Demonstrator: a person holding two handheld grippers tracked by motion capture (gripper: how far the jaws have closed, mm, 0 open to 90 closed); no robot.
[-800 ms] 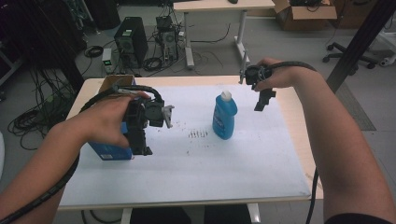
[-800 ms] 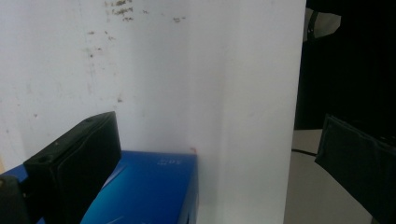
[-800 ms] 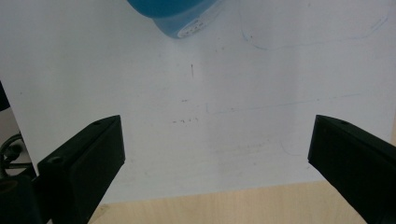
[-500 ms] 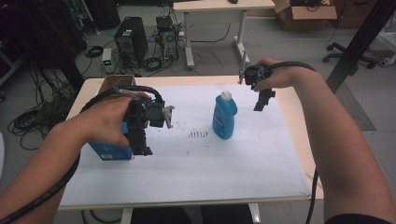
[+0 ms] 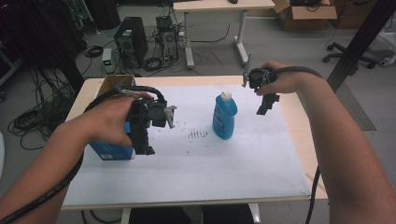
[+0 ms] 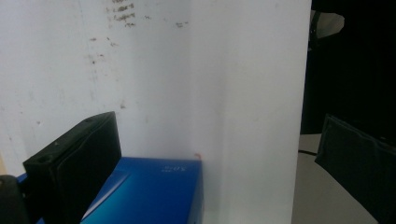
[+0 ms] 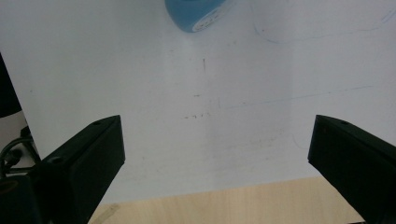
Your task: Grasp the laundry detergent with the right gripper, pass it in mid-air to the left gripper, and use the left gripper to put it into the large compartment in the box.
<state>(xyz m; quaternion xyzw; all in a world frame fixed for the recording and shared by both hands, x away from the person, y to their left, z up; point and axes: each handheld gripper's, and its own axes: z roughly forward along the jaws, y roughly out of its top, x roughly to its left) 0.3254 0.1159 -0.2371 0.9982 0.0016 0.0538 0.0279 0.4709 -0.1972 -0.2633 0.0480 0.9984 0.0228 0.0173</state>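
Observation:
A blue bottle [image 5: 224,117] with a white cap stands upright on the white sheet [image 5: 201,158] near the middle of the table. In the right gripper view its base [image 7: 195,13] shows at the top edge. My right gripper [image 5: 264,103] hangs in the air just right of the bottle, and its jaws [image 7: 215,126] stand wide open with nothing between them. At the left a blue box [image 5: 110,150] lies on the sheet. My left gripper [image 5: 142,140] hovers at the box's right end, open [image 6: 215,135], with the box's corner [image 6: 154,191] below its left jaw.
A cardboard box [image 5: 113,84] sits at the table's back left corner. Bare wood [image 5: 299,135] runs along the right edge of the sheet. On the floor beyond are computer towers [image 5: 131,41], cables, another table [image 5: 219,5] and an office chair [image 5: 355,51].

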